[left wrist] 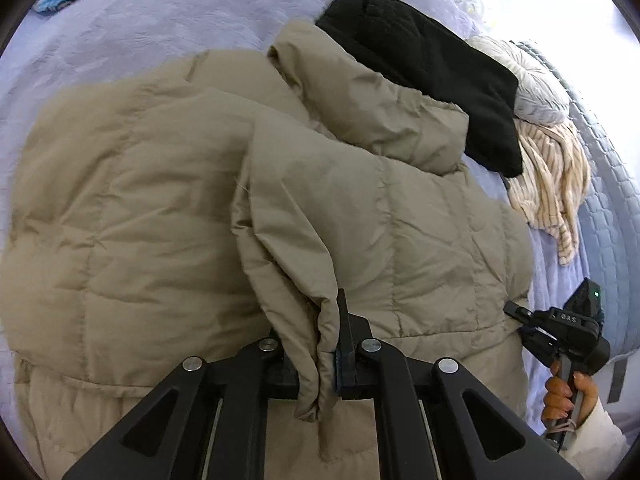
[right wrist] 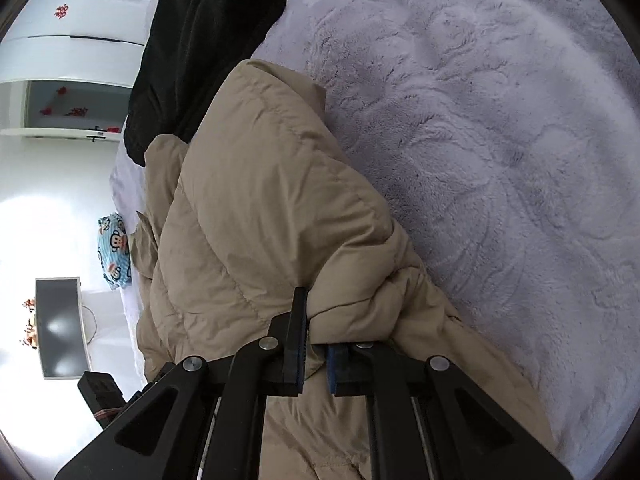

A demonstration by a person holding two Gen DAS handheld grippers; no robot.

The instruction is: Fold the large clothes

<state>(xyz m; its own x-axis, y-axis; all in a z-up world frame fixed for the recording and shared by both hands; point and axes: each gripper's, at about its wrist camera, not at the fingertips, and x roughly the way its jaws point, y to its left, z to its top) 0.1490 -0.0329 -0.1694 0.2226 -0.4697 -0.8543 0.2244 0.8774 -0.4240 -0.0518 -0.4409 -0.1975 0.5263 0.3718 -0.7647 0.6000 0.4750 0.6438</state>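
- Two grippers clamp the coat [left wrist: 160, 184]: left gripper [left wrist: 320, 344] pinches a fabric fold, right gripper [right wrist: 316, 344] its edge.
- Coat lies on the blanket [right wrist: 500, 140], black garment [left wrist: 420, 68] beside it.

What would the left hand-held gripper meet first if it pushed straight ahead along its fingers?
The left hand-held gripper is already clamped on a fold of the tan puffer coat. Straight ahead it would likely press into more of that coat, well before the black garment beyond; depth is uncertain.
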